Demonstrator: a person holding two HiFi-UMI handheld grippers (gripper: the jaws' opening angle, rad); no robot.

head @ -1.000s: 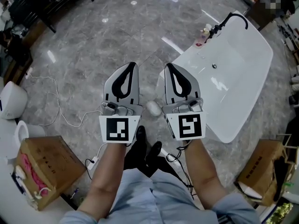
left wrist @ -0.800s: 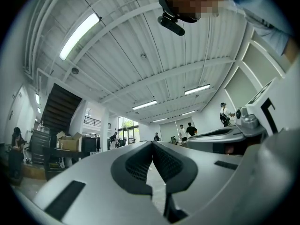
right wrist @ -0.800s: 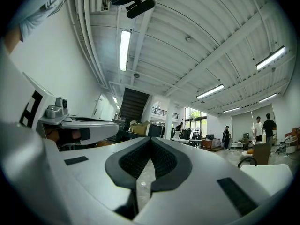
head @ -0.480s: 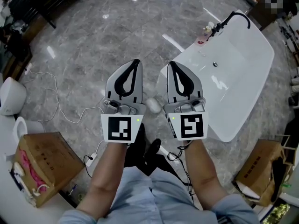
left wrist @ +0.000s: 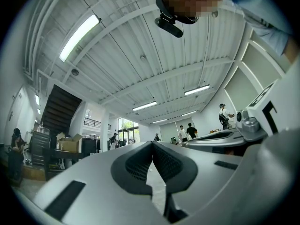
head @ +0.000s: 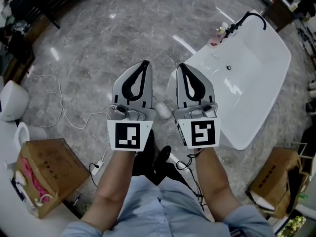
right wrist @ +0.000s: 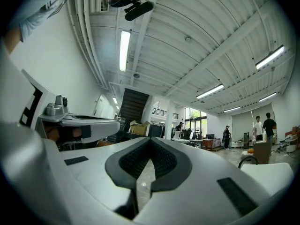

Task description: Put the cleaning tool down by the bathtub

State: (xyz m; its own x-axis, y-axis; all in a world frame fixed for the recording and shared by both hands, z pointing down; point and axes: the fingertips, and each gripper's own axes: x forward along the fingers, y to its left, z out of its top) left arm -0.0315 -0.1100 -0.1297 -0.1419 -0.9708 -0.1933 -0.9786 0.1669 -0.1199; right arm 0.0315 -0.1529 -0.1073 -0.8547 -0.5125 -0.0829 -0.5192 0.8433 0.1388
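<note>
My left gripper (head: 144, 64) and right gripper (head: 180, 66) are held side by side in front of me, pointing forward over the grey marble floor. Both are shut with nothing between the jaws, which also shows in the left gripper view (left wrist: 152, 143) and the right gripper view (right wrist: 150, 139). The white bathtub (head: 261, 83) stands at the right, with a black faucet (head: 245, 19) at its far end. A small white rounded object (head: 163, 111) lies on the floor between the grippers, close to the tub's near end. I cannot tell whether it is the cleaning tool.
An open cardboard box (head: 44, 174) stands at the lower left, next to a white rounded fixture (head: 12, 101). A white cable (head: 61, 113) trails across the floor. A brown box (head: 274, 181) sits at the lower right. Small bottles (head: 217, 33) stand beside the faucet. People stand far off in the hall (right wrist: 262, 125).
Both grippers keep the same shut, side-by-side pose. The head view has drifted slightly, and nothing was picked up or let go.
</note>
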